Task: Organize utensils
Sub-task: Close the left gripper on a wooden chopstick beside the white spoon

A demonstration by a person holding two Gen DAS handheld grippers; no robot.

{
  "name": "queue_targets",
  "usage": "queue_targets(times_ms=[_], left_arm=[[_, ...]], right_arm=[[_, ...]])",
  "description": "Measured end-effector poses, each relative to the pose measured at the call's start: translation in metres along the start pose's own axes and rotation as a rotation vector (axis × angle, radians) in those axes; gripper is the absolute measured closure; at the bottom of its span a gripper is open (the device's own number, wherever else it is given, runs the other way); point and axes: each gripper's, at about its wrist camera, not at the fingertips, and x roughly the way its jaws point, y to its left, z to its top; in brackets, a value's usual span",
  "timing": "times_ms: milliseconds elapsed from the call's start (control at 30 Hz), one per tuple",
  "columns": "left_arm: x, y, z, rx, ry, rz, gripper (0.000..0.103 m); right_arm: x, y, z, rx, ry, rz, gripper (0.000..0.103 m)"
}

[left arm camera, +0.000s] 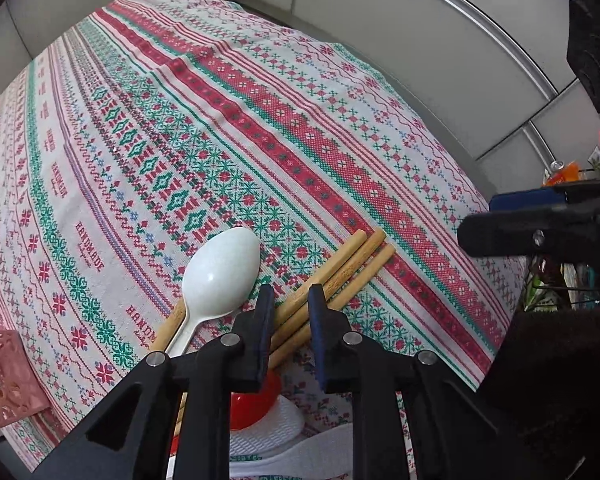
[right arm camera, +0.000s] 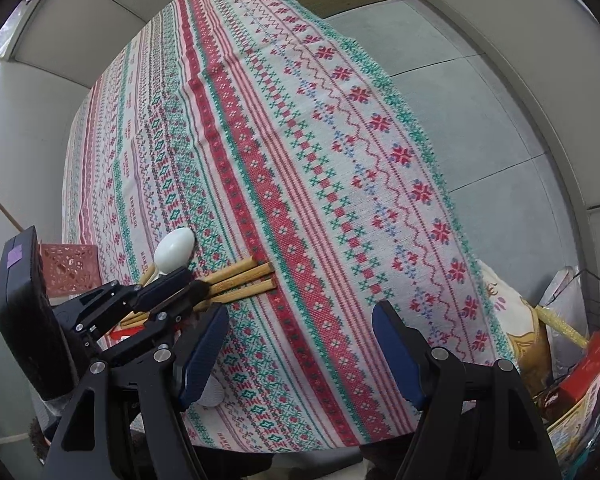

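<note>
Left hand-held gripper [left arm camera: 289, 300] clamps bamboo chopsticks [left arm camera: 340, 264] on "HANDMADE"-lettered tablecloth [left arm camera: 220, 100]; right [right arm camera: 300, 340] gapes empty.

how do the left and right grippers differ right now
The left gripper has its jaws nearly together around the bamboo sticks; the right gripper stands wide open over bare tablecloth with nothing between its jaws. Both point steeply down and have dark blue pads.
</note>
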Motion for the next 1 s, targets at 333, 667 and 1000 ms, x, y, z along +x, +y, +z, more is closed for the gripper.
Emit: queue_targets(times_ms=[333, 667, 1000], left_arm=[[-0.011, -0.006, -0.015, 0.066, 0.023, 0.011, 0.084], [-0.020, -0.009, -0.032, 0.122, 0.038, 0.048, 0.084], [-0.022, -0.005, -0.042, 0.110, 0.077, 0.071, 0.078]], right_arm=[[0.001, -0.010, 0.001, -0.013, 0.012, -0.026, 0.027], [0.010, 0.002, -0.005, -0.154, 0.032, -0.127, 0.027], [0.012, 0.004, -0.005, -0.178, 0.036, -0.141, 0.027]])
